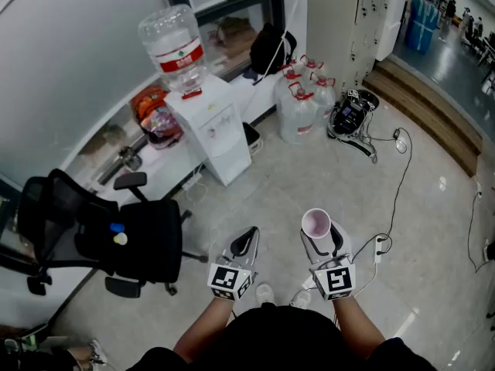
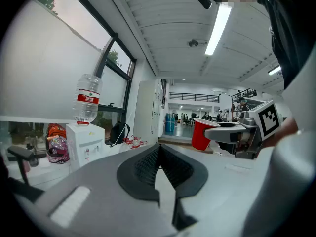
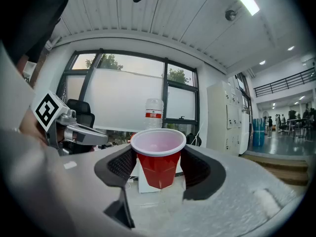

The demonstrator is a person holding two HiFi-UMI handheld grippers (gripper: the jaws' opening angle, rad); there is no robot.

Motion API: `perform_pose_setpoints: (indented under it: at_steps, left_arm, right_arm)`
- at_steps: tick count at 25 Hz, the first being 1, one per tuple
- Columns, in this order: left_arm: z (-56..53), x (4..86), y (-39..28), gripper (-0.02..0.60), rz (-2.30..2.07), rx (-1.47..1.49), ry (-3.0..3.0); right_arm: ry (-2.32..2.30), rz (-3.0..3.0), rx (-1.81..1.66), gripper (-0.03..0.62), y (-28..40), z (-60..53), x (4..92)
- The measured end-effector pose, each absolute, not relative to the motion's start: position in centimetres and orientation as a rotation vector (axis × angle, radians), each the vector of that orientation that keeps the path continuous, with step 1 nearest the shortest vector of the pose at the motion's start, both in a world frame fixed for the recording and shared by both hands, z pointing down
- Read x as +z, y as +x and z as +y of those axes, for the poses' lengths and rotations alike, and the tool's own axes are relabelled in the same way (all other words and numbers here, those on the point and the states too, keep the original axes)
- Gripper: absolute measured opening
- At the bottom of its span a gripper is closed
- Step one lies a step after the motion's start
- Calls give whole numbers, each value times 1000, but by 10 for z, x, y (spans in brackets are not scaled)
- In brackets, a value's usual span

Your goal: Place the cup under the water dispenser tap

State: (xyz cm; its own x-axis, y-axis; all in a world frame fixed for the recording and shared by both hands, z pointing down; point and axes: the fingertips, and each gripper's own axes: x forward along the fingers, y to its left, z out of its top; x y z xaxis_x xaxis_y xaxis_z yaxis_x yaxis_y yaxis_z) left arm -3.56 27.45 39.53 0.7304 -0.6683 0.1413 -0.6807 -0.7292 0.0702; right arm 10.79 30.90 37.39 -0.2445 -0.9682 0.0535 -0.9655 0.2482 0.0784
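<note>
In the right gripper view the cup [image 3: 158, 167] hides most of the dispenser [image 3: 141, 181], taps included; only its bottle [image 3: 153, 113] clears the rim. In the head view the taps are too small to tell, and the right gripper [image 1: 319, 236] covers the cup's wall.

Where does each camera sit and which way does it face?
Head view: on the head, steeply down at floor; shows both arms, left gripper, right gripper with cup.
Left gripper view: on left gripper, along its shut jaws toward dispenser; right gripper at right.
Right gripper view: on right gripper, along jaws clamping cup; left gripper at left.
Shared: all three show cup and dispenser.
</note>
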Motion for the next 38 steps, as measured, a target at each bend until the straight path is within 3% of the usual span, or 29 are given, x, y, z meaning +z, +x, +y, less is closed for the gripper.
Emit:
perform_pose_setpoints:
  at_steps: [20, 38]
  left_arm:
    - [242, 416, -86, 18, -1130, 203, 2792]
    - [92, 414, -25, 18, -1286, 197, 2689]
  right_arm:
    - [1891, -2384, -18, 285, 78, 269, 384]
    - [1738, -2484, -47, 285, 147, 97, 375]
